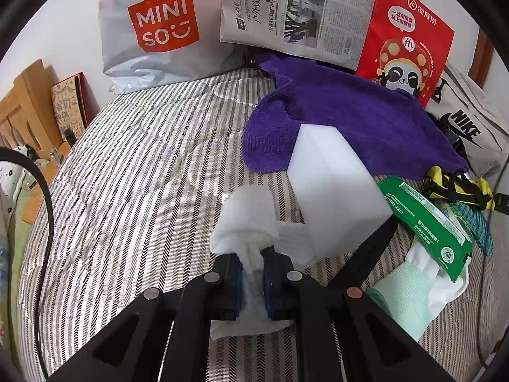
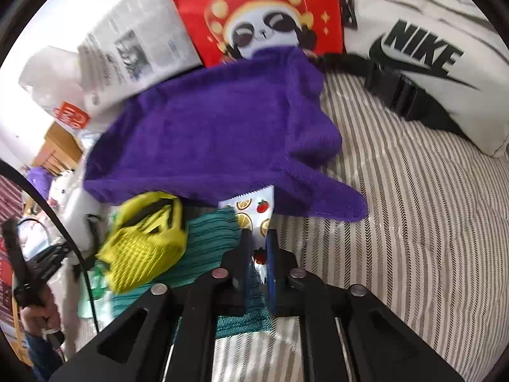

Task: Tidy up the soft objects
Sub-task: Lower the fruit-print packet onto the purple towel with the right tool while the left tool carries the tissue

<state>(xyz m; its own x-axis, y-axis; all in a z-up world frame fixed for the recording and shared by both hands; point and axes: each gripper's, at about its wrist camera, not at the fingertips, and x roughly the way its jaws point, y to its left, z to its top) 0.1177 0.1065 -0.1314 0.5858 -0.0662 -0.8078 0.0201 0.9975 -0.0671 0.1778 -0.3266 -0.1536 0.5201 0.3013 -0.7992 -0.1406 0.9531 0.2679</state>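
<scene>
My left gripper (image 1: 253, 258) is shut on a white fluffy cloth (image 1: 245, 219) lying on the striped bed (image 1: 133, 172). A white foam block (image 1: 334, 178) stands just behind it, over the edge of a purple towel (image 1: 350, 117). My right gripper (image 2: 257, 248) is shut on a fruit-print packet (image 2: 254, 210) whose top slips under the purple towel (image 2: 216, 133). A teal knit cloth (image 2: 206, 242) lies beneath the fingers, with a yellow mesh bag (image 2: 143, 242) to the left.
A Miniso bag (image 1: 152, 28), a newspaper (image 1: 296, 12), a red panda bag (image 1: 404, 41) and a white Nike bag (image 2: 423, 47) line the bed's far side. A green wipes pack (image 1: 426, 226) and pale green cloth (image 1: 400, 299) lie at right. A wooden shelf (image 1: 28, 105) stands left.
</scene>
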